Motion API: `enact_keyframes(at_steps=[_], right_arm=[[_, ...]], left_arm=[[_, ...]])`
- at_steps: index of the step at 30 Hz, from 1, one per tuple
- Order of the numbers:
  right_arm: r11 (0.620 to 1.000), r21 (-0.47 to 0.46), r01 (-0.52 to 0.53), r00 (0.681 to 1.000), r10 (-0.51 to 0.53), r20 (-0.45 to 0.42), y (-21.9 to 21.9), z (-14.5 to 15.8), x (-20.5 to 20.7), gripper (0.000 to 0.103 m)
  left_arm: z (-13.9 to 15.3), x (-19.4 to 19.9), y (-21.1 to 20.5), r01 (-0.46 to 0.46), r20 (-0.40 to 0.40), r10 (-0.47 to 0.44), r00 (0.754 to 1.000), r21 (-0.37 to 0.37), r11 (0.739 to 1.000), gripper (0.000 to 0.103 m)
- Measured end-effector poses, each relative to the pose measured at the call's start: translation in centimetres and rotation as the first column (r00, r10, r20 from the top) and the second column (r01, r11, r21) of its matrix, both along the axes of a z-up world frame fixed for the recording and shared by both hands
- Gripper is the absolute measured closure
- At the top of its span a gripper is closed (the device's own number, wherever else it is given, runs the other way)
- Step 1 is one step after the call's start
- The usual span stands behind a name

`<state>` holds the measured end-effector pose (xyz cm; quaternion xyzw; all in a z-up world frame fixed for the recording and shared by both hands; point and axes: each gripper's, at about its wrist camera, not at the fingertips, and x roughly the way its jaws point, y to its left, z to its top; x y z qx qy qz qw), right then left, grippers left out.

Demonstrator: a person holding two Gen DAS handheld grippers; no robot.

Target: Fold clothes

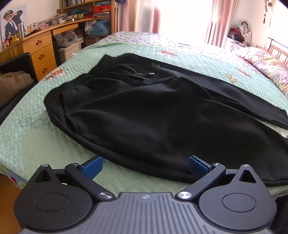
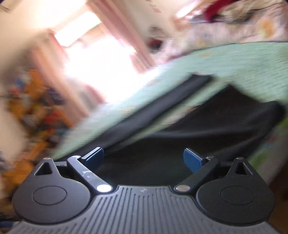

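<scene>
A pair of black trousers (image 1: 153, 111) lies spread on the green quilted bedspread (image 1: 32, 140), waistband toward the far left, legs running off to the right. My left gripper (image 1: 144, 166) hovers open over the near hem edge, its blue pads wide apart with nothing between them. In the right wrist view the picture is tilted and blurred. There the black trousers (image 2: 207, 129) show as two dark leg strips on the bedspread (image 2: 252, 72). My right gripper (image 2: 143, 159) is open just above the dark cloth, holding nothing.
A wooden desk with drawers (image 1: 41, 48) and cluttered shelves (image 1: 93, 10) stand at the far left beyond the bed. A bright window with pink curtains (image 1: 180, 14) is behind. Floral pillows (image 1: 266, 61) lie at the right. A dark chair (image 1: 16, 72) stands left of the bed.
</scene>
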<state>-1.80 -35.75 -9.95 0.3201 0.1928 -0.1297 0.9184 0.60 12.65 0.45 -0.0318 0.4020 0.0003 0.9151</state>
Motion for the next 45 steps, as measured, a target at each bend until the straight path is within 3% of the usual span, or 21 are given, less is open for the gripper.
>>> enact_keyframes(at_steps=[2, 5, 9, 12, 14, 15, 16, 17, 20, 22, 24, 26, 28, 30, 32, 34, 37, 39, 40, 43, 45], right_arm=[[0.993, 0.03, 0.113, 0.992, -0.111, -0.063, -3.2, -0.9, -0.5, 0.014], [0.984, 0.081, 0.159, 0.984, -0.164, 0.063, -5.1, 0.0, -2.7, 0.012], [0.997, 0.059, -0.052, 0.984, 0.041, 0.174, -3.1, 1.7, 0.8, 0.009], [0.962, 0.112, -0.25, 0.96, 0.231, 0.16, -1.2, 0.1, 6.4, 0.009], [0.919, 0.147, -0.365, 0.931, 0.358, 0.068, -0.2, -2.0, 10.4, 0.011], [0.918, 0.13, -0.375, 0.926, 0.378, -0.001, -0.1, -2.8, 11.9, 0.016], [0.931, 0.083, -0.356, 0.932, 0.36, -0.037, -0.8, -3.1, 12.5, 0.039], [0.945, 0.033, -0.326, 0.944, 0.327, -0.043, -2.2, -3.0, 12.6, 0.05], [0.997, -0.07, -0.043, 0.996, 0.037, -0.083, -8.7, -2.2, 11.0, 0.047], [0.989, -0.087, 0.122, 0.988, -0.13, -0.088, -12.2, -1.0, 9.0, 0.044], [0.987, -0.121, 0.105, 0.994, -0.108, -0.021, -11.7, 0.7, 7.1, 0.034], [0.981, -0.193, -0.016, 1.0, 0.017, 0.0, -8.2, 1.5, 6.9, 0.01], [0.946, -0.248, -0.207, 0.978, 0.206, -0.032, -3.1, 1.2, 8.1, 0.011], [0.875, -0.32, -0.364, 0.93, 0.361, -0.072, 2.2, 0.8, 9.4, 0.011], [0.791, -0.417, -0.447, 0.893, 0.421, -0.159, 6.7, 0.5, 11.0, 0.011], [0.726, -0.487, -0.485, 0.874, 0.39, -0.29, 8.0, -0.1, 13.1, 0.011], [0.755, -0.566, -0.331, 0.915, 0.109, -0.389, 3.3, -1.3, 14.3, 0.012], [0.829, -0.549, -0.101, 0.919, -0.134, -0.372, -2.4, -0.4, 13.4, 0.013], [0.861, -0.508, -0.014, 0.926, -0.18, -0.331, -4.0, 0.7, 12.2, 0.013], [0.919, -0.392, -0.036, 0.98, -0.044, -0.192, -1.9, 3.2, 10.0, 0.013], [0.902, -0.394, -0.178, 0.98, 0.128, -0.15, 2.9, 3.6, 10.2, 0.012]], left_arm=[[-0.3, 0.1, -0.3, 0.005, -0.009, -0.005, 1.0, 0.001, 1.0, 0.002], [-0.9, 0.5, -0.8, 0.006, -0.027, -0.005, 1.0, 0.004, 1.0, 0.002], [-1.9, 1.6, -2.5, 0.025, -0.066, -0.025, 0.998, 0.0, 1.0, 0.002], [-2.6, 1.8, -4.4, 0.082, -0.09, -0.079, 0.993, 0.028, 0.996, 0.002], [-2.7, 1.8, -4.6, 0.086, -0.099, -0.082, 0.992, 0.04, 0.995, 0.002], [-2.7, 1.8, -4.6, 0.085, -0.102, -0.08, 0.992, 0.045, 0.995, 0.002], [-2.8, 1.8, -4.6, 0.084, -0.105, -0.078, 0.991, 0.049, 0.995, 0.002], [-2.9, 1.8, -4.4, 0.072, -0.107, -0.067, 0.992, 0.046, 0.996, 0.002], [-3.4, 2.4, -3.4, 0.024, -0.117, -0.021, 0.993, 0.022, 0.999, 0.002], [-3.8, 2.9, -3.5, 0.019, -0.119, -0.019, 0.993, -0.004, 1.0, 0.002], [-4.0, 3.5, -4.1, 0.037, -0.112, -0.041, 0.993, -0.037, 0.999, 0.002], [-4.1, 4.2, -5.3, 0.068, -0.094, -0.073, 0.993, -0.058, 0.996, 0.002], [-4.1, 4.6, -6.8, 0.107, -0.069, -0.111, 0.991, -0.054, 0.993, 0.002], [-4.0, 4.9, -8.1, 0.15, -0.048, -0.151, 0.987, -0.016, 0.989, 0.002], [-4.0, 5.1, -8.9, 0.178, -0.025, -0.178, 0.984, 0.041, 0.983, 0.002], [-4.0, 5.0, -8.9, 0.189, 0.007, -0.191, 0.982, 0.103, 0.976, 0.002], [-4.5, 5.5, -7.3, 0.135, 0.026, -0.14, 0.99, 0.151, 0.979, 0.001], [-5.4, 5.9, -5.4, 0.068, 0.019, -0.071, 0.997, 0.135, 0.989, 0.001], [-5.8, 6.0, -4.7, 0.043, 0.021, -0.046, 0.999, 0.122, 0.992, 0.001], [-6.6, 6.2, -3.2, -0.012, 0.053, 0.007, 0.999, 0.093, 0.996, 0.001], [-6.8, 5.8, -3.2, -0.009, 0.102, -0.002, 0.995, 0.103, 0.995, 0.001]])
